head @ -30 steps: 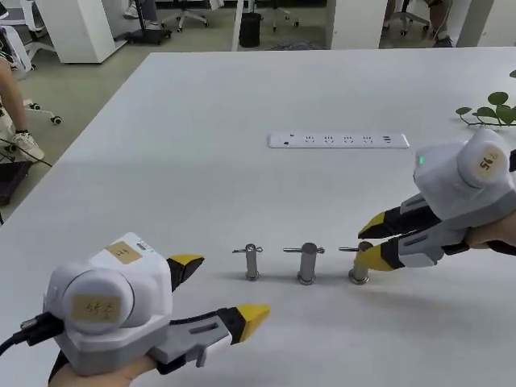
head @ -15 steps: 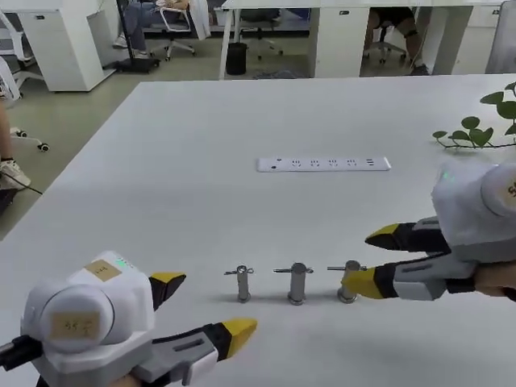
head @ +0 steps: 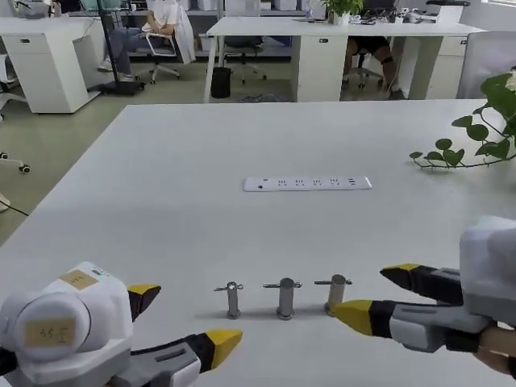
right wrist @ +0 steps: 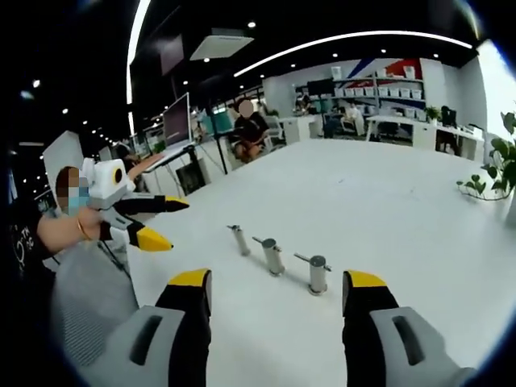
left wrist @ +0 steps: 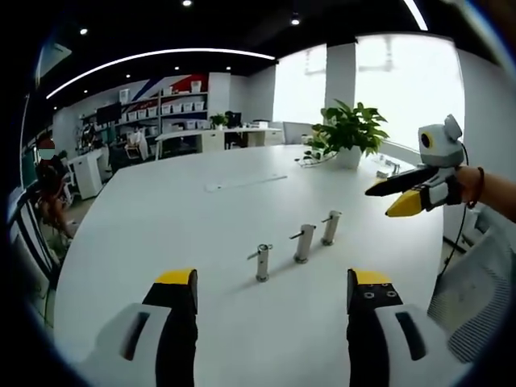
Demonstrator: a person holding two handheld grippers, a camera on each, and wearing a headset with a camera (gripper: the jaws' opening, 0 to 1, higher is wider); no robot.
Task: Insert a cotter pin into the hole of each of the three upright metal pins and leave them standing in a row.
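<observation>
Three upright metal pins stand in a row on the white table point(head: 201, 161): the left pin point(head: 233, 300), the middle pin point(head: 285, 297) and the right pin point(head: 335, 293). Each carries a thin cotter pin across its top. The same row appears in the left gripper view point(left wrist: 303, 243) and in the right gripper view point(right wrist: 272, 255). My left gripper point(head: 184, 319) hovers open at the lower left, apart from the pins. My right gripper point(head: 377, 294) is open just right of the right pin, holding nothing.
A white power strip point(head: 307, 184) lies beyond the pins. A green plant point(head: 476, 129) stands at the table's right edge. Desks, chairs and seated people point(head: 165, 20) fill the room behind the table.
My right gripper has pulled back to the right, off the right pin, which stays standing with its cotter pin in. The head camera has tilted up, shifting the whole scene down.
</observation>
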